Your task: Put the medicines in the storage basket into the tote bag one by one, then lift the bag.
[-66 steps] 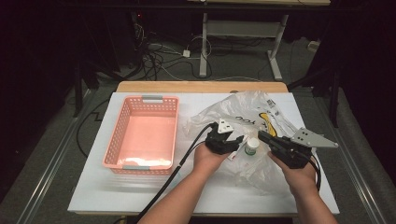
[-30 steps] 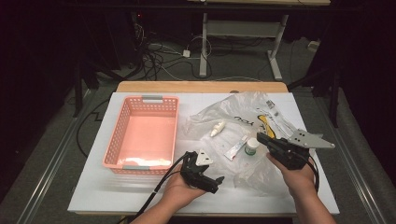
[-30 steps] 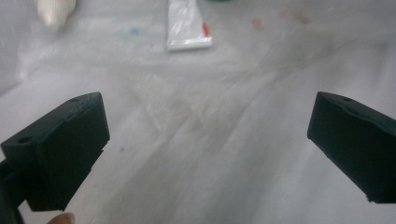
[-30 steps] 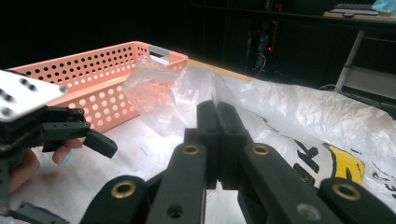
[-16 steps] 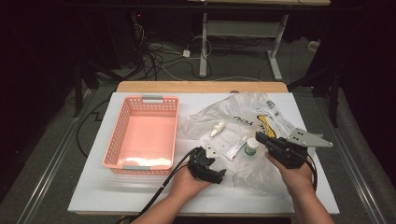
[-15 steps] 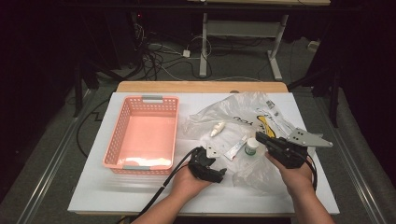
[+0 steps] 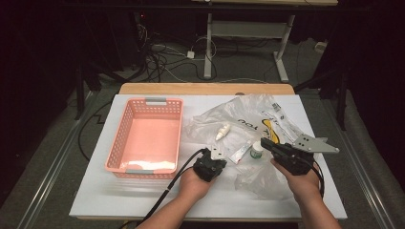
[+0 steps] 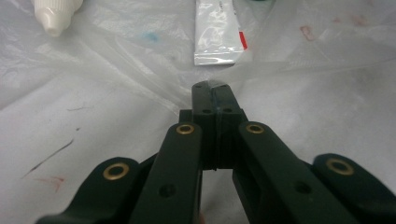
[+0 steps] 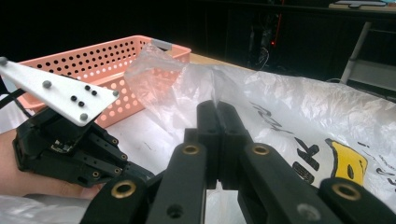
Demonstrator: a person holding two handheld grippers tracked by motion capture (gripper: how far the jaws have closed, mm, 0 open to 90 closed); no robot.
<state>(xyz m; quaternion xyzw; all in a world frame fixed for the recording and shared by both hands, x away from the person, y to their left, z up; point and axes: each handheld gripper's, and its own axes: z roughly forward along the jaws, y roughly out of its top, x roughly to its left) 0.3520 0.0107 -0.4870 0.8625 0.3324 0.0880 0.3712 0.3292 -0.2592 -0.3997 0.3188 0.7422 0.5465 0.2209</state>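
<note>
Left hand-held gripper [image 7: 213, 156]: jaws have just been closing and now meet, pinching a thin fold of the clear plastic bag [image 7: 248, 121] at its near-left edge; in the left gripper view [image 8: 211, 88] a sliver of film shows at the tips.
Right hand-held gripper [image 7: 268, 144]: jaws closed, clamped on the bag's film at the near-right part; in the right gripper view [image 9: 215, 108] the film rises straight from the tips.
Bag relative to the grippers: it spreads on the white bench [image 7: 90, 191] away from both, toward the far right, between the two grips.
Sachet [image 8: 218, 32]: flat foil packet, just beyond the left tips, long axis pointing away from them.
White dropper bottle [image 7: 222, 131]: farther off and to the left of the sachet, lying on its side on the bag; the left hand is the nearer.
Small jar [image 7: 257, 150]: green-capped, upright, between the two grippers, closer to the right one.
Pink basket [image 7: 145, 138]: left of the left hand, well apart from the bag's contents.
Judgement: the bag looks ready to be pulled open or lifted.
</note>
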